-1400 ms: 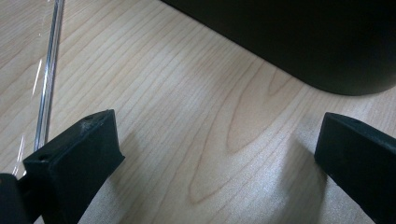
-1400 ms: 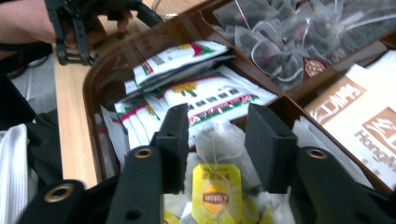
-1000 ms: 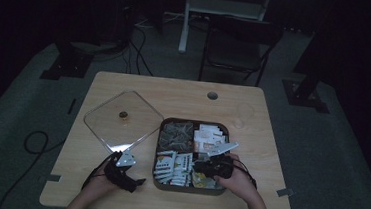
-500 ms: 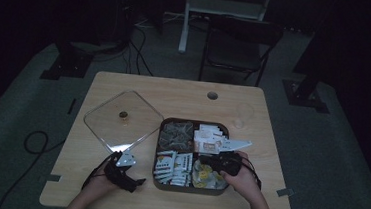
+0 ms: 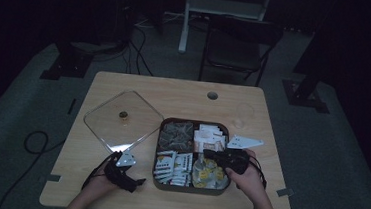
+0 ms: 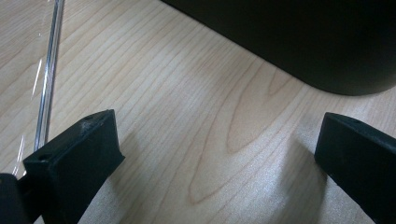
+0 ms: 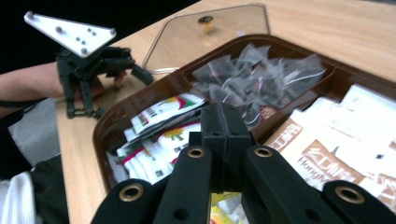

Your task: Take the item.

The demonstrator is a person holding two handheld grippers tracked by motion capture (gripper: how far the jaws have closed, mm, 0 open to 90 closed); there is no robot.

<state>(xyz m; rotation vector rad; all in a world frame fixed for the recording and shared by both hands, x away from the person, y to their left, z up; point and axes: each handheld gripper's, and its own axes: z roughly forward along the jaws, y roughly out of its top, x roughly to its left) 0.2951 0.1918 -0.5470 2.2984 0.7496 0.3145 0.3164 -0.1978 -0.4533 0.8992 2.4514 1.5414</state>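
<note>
Two tongs showed low in the frame: right tongs pressed together, empty, over the brown compartment tray; left tongs gaped wide on the table.

The right gripper (jaws pressed together, empty) hangs over the brown tray of packets.
</note>
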